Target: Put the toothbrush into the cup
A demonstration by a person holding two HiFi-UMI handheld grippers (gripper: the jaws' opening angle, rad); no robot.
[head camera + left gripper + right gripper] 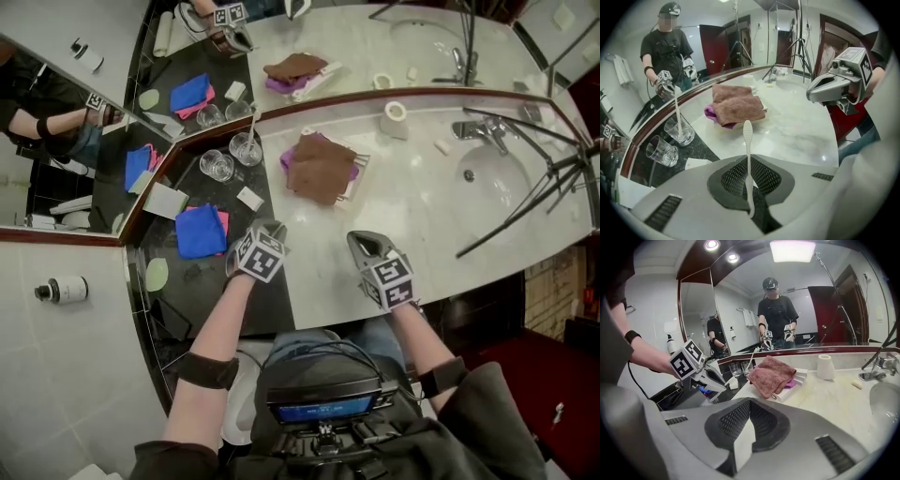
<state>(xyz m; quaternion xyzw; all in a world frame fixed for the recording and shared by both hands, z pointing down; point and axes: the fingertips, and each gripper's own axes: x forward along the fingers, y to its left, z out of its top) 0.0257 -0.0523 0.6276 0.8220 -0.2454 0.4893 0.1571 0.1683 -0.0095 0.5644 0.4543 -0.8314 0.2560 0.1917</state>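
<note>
toothbrush [748,140] | in left claw [270,228] | right claw [367,242]: white scrap [743,441] | glass [682,136]: another toothbrush [678,110]

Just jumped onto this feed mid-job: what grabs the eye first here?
The white toothbrush is clamped in the left gripper, its head poking out ahead. Beyond it, a glass cup on the dark ledge by the mirror holds a white, brush-like stick. The right gripper pinches a white flat piece.
</note>
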